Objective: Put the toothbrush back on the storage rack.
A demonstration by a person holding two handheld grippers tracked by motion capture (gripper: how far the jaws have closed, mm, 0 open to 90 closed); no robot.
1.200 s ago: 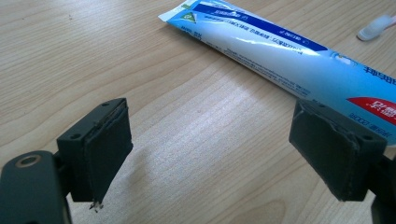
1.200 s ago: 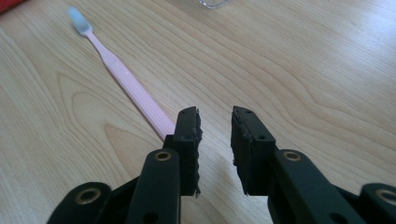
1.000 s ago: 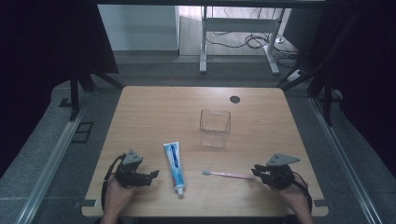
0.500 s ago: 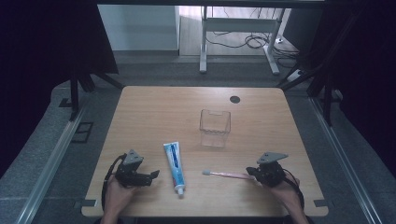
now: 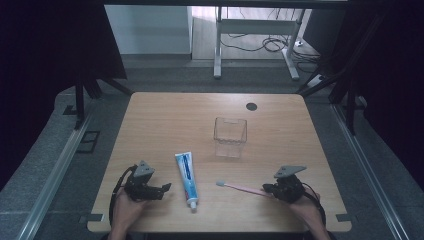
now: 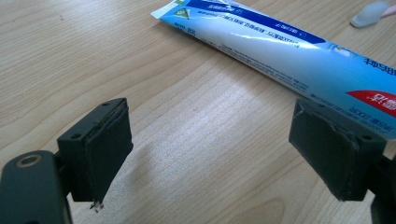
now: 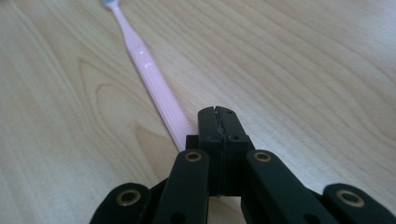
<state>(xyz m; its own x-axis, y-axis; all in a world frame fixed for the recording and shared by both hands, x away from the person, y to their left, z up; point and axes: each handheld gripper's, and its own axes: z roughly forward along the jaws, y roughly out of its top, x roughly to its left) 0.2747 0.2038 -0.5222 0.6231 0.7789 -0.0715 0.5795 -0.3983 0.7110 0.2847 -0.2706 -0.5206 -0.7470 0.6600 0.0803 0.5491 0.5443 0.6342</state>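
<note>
Toothpaste tube (image 5: 186, 178) left of toothbrush (image 5: 242, 188); clear box (image 5: 230, 137) behind both

Bare table (image 5: 165, 125) lies open around the clear box (image 5: 230, 136); toothpaste tube (image 5: 186, 178) and toothbrush (image 5: 240, 188) lie between both hands.

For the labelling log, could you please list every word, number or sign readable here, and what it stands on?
Toothpaste tube: blue and red bands carry printed characters, seen upside down, too blurred to read.
Fine print along the tube's edge: too small to read.
Toothbrush, clear container, table: no text.
</note>
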